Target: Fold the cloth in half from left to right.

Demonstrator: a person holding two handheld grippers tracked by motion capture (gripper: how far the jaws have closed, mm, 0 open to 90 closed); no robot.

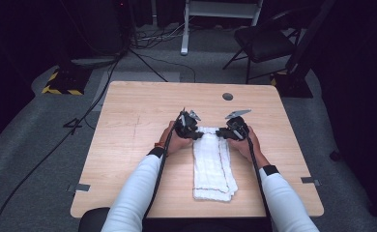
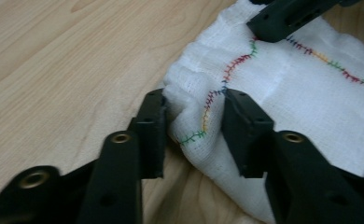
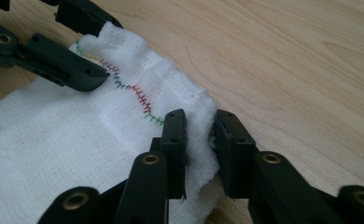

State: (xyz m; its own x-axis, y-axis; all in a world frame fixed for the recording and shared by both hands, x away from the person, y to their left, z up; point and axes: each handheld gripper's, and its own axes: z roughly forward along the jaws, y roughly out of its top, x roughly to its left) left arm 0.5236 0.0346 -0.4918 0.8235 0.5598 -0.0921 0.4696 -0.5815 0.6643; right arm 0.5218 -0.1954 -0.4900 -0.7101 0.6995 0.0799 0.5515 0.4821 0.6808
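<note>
Your left gripper (image 2: 194,119) is clenched on the near-left far corner of the cloth (image 1: 213,164): both jaws press a bunched fold of the white weave, with the coloured stitch line (image 2: 217,91) running between them. Your right gripper (image 3: 199,133) is clamped on the other far corner, pinching the thick folded edge of the cloth between its jaws.

The cloth lies folded into a long strip on the table (image 1: 128,145), running from the grippers back toward you, roughly at the table's middle. It carries no readable label or writing; the only marking is that multicoloured stitching along the hem.

On the table there is also a round grey cap (image 1: 227,96) near the far edge, well apart from the cloth. Beyond the table stand a black chair (image 1: 266,43) and a white frame (image 1: 220,19), with cables (image 1: 56,145) trailing across the grey floor. Nothing stands between the grippers and the cloth.
</note>
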